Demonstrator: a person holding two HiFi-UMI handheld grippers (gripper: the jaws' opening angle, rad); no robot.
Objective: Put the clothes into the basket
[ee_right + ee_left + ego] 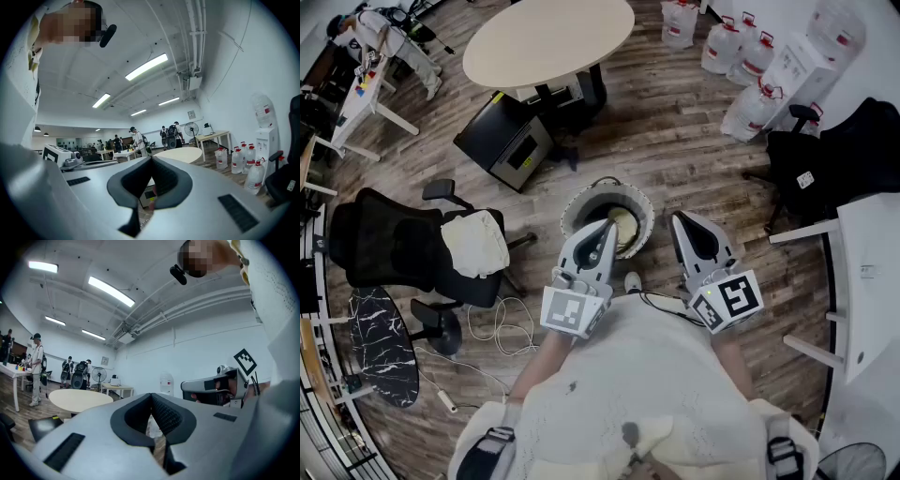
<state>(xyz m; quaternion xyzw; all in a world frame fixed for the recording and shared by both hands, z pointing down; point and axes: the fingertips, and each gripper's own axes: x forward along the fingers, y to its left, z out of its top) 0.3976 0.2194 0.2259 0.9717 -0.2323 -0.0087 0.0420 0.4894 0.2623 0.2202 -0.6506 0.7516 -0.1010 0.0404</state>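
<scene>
In the head view a round laundry basket (pixel 577 208) stands on the wood floor just ahead of me, with a pale garment (pixel 625 225) inside it. A cream garment (pixel 475 243) lies on the seat of a black office chair (pixel 380 246) to the left. My left gripper (pixel 602 228) is held level with its tips over the basket's near rim, jaws shut and empty (pixel 151 397). My right gripper (pixel 682 221) is level beside the basket's right side, jaws closed with nothing between them (pixel 151 160).
A round table (pixel 548 37) and a black box-like unit (pixel 504 141) stand beyond the basket. Water jugs (pixel 741 56) line the back right. A second black chair (pixel 839 159) and a white desk (pixel 867 272) are on the right. Cables (pixel 502 323) lie on the floor.
</scene>
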